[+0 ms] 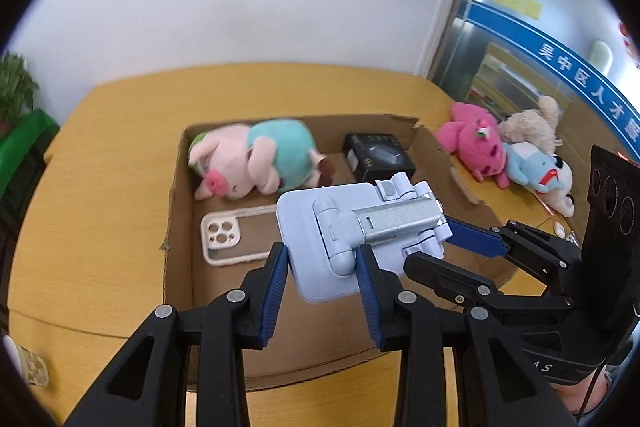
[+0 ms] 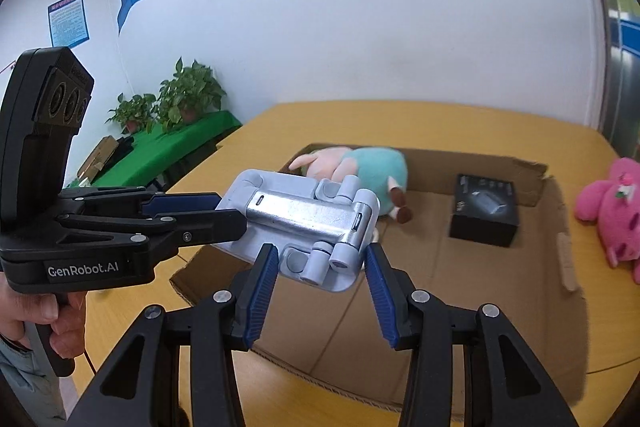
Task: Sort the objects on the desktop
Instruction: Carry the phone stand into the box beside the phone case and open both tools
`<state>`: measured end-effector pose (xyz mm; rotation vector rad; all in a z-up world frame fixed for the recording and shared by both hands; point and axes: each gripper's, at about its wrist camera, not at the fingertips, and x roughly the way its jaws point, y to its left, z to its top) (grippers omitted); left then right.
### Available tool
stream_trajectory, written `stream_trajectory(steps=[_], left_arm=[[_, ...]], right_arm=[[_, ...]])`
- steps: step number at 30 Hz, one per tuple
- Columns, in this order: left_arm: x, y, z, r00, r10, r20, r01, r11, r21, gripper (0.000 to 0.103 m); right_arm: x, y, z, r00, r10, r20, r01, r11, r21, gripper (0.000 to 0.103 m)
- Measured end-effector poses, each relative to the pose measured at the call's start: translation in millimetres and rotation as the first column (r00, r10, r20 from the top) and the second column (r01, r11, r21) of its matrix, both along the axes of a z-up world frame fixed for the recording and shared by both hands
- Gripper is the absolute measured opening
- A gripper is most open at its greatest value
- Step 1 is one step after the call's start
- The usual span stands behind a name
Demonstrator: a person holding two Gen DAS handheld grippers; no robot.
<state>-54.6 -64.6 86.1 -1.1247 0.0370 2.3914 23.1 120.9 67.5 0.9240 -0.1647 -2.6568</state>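
A pale blue folding phone stand with a silver metal hinge is held in the air above an open cardboard box that lies on a yellow table. The stand is clamped at one end between the blue-padded fingers of the left gripper, whose jaws are closed narrowly on its plate. In the left wrist view, the right gripper is seen reaching in from the right, one blue pad lying against the stand's far end. In the right wrist view, the right gripper is set around the hinged end of the stand, both pads touching or just beside its edges; whether it is truly gripped there cannot be told. Inside the box, a pink pig plush in a teal shirt is laid on its side at the far left, a small black carton is placed at the far right, and a clear phone case with a white rim is laid flat on the floor of the box near the left wall. Outside the box, on the table to the right, a bright pink plush, a beige plush and a light blue and white plush are grouped together, touching one another.
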Motion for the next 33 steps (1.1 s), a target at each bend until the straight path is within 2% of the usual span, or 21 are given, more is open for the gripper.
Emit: stream_trajectory(steps=[5, 9, 13, 18, 21, 26, 28, 30, 32, 33], left_arm=[[-25.9, -20.2, -38.7, 0.993, 0.054, 0.105, -0.051, 0.998, -0.031, 0.034], [-40.2, -30.5, -66.8, 0.979, 0.084, 0.188, -0.071, 0.995, -0.074, 0.034], [-50.9, -29.3, -87.4, 0.965, 0.107, 0.239, -0.072, 0.986, -0.152, 0.034], [-58.1, -20.7, -103.0, 0.955, 0.114, 0.274, -0.044, 0.968, -0.248, 0.034], [-58.0, -13.9, -106.9, 0.954, 0.136, 0.268, -0.043, 0.944, -0.327, 0.034], [-58.4, -9.5, -111.5, 0.951, 0.157, 0.267, -0.044, 0.922, -0.385, 0.029], [-57.9, -8.0, -114.7, 0.951, 0.178, 0.254, -0.054, 0.901, -0.431, 0.029], [-56.6, -8.0, -114.9, 0.953, 0.187, 0.237, -0.063, 0.892, -0.448, 0.029], [-53.1, -13.7, -108.9, 0.955, 0.204, 0.215, -0.093, 0.895, -0.436, 0.029], [-49.2, -17.0, -101.6, 0.959, 0.210, 0.191, -0.113, 0.900, -0.421, 0.029]], right_arm=[[-36.7, -18.0, -41.3, 0.992, 0.040, 0.121, -0.037, 0.999, -0.030, 0.044], [-58.7, -28.6, -77.2, 0.971, 0.056, 0.231, -0.042, 0.997, -0.069, 0.044], [-77.7, -32.7, -106.2, 0.942, 0.066, 0.328, -0.031, 0.993, -0.111, 0.044], [-88.9, -38.4, -126.4, 0.901, 0.063, 0.429, -0.010, 0.992, -0.124, 0.043], [-92.4, -41.2, -135.0, 0.877, 0.071, 0.474, -0.007, 0.991, -0.135, 0.040], [-97.9, -39.7, -142.5, 0.863, 0.079, 0.499, 0.000, 0.988, -0.157, 0.037], [-96.9, -43.4, -144.8, 0.859, 0.086, 0.504, -0.007, 0.988, -0.156, 0.036], [-95.1, -46.9, -145.9, 0.860, 0.087, 0.503, -0.013, 0.989, -0.148, 0.037], [-90.0, -41.7, -140.8, 0.871, 0.086, 0.484, -0.010, 0.988, -0.157, 0.037], [-85.5, -36.9, -134.2, 0.883, 0.074, 0.463, -0.002, 0.988, -0.153, 0.043]])
